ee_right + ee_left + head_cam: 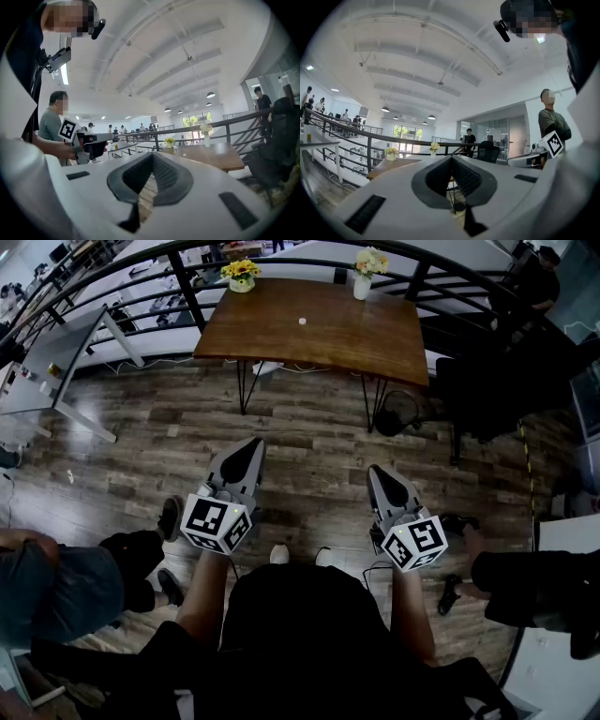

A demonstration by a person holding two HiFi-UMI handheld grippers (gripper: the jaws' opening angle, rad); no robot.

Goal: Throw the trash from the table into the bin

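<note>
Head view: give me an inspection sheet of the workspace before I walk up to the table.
Surface: wooden table, ahead across the plank floor, mostly bare.
Job's things: one small white scrap near the table's middle; a dark round thing by the table's right legs may be the bin, cannot tell.
Clutter: flower pot and white vase at the table's far edge.
Grippers: left gripper and right gripper both shut, empty, well short of the table.
Cables: striped line on the floor at right; cable or tape, cannot tell.
Surroundings: railing behind the table; left bystander and right bystander close by.
</note>
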